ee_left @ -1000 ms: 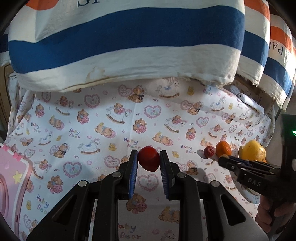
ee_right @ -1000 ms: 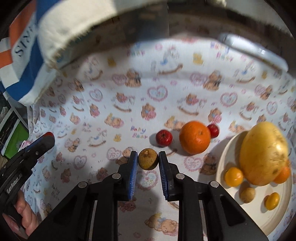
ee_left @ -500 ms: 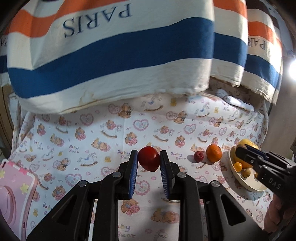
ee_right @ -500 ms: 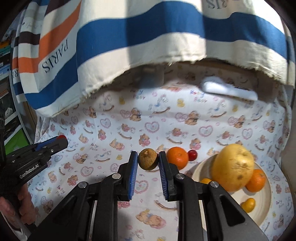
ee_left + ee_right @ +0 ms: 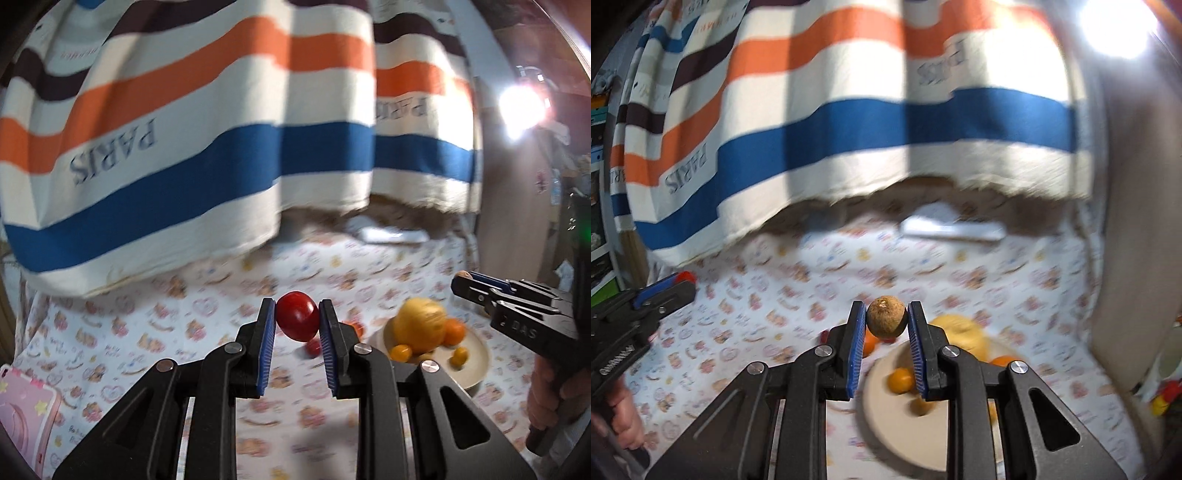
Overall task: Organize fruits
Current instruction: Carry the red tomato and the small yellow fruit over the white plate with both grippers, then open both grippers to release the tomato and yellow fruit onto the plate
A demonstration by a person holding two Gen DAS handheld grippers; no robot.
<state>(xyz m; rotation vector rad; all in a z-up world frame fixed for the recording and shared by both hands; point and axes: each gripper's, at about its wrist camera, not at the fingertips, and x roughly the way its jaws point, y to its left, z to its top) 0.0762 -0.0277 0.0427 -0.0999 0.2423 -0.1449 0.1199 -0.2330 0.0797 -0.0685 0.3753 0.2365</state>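
Both feeds smeared by motion blur: the teddy-bear print sheet (image 5: 155, 332) and the cream, orange and blue striped cloth (image 5: 221, 147) read soft, while my black jaws stay sharp. A bright white lamp (image 5: 1117, 27) flares top right, washing out nearby stripes; it glares in the left view too. Heavy fisheye bending and dark vignette at the corners.

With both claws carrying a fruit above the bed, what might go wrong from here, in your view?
1. The red fruit sits near the tips of the left claw; it could slip out and roll across the sheet.
2. The brown fruit in the right claw must land on a plate already crowded by a big yellow fruit and small oranges, so it might knock one off.
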